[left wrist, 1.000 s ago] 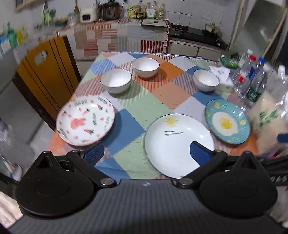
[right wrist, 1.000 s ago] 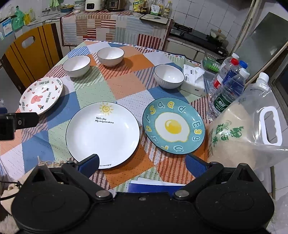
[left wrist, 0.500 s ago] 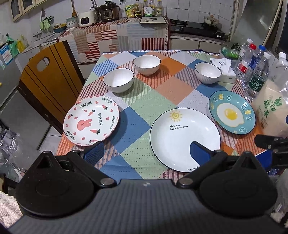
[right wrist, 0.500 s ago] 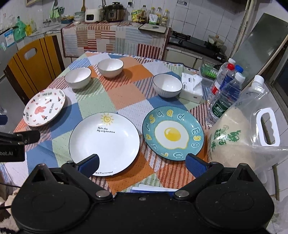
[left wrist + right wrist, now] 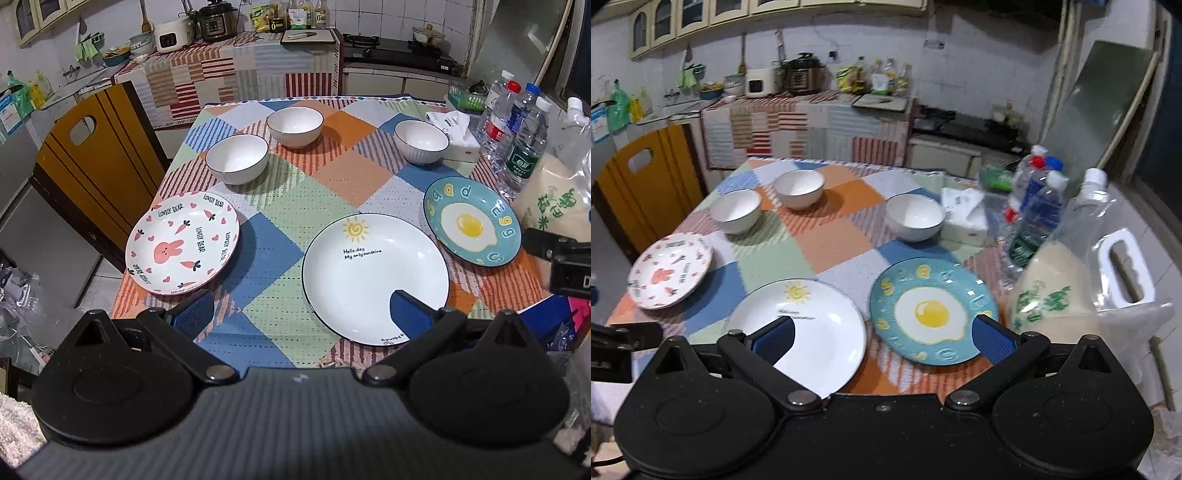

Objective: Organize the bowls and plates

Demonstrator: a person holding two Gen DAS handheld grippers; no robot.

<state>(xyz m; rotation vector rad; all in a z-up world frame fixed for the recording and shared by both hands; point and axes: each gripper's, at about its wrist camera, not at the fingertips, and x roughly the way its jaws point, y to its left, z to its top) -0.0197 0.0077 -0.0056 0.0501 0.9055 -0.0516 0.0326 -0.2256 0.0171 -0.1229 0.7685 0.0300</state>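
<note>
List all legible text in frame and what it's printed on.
"LOVELY BEAR": rabbit plate.
"Hello day / My only sunshine": white sun plate.
Scattered letters, "P", "E", "g" among them: egg plate.
Unreadable: water bottle labels, rice bag print, tissue box, counter bottles.

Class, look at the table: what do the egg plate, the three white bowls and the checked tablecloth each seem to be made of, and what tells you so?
Egg plate: likely glazed ceramic, since it is glossy with raised lettering on the rim.
White bowls: probably glazed ceramic or porcelain, smooth and shiny with thin dark rims and ribbed outsides.
Tablecloth: seems a soft woven or perforated mat with a matte, dotted texture; the exact material is unclear.
</note>
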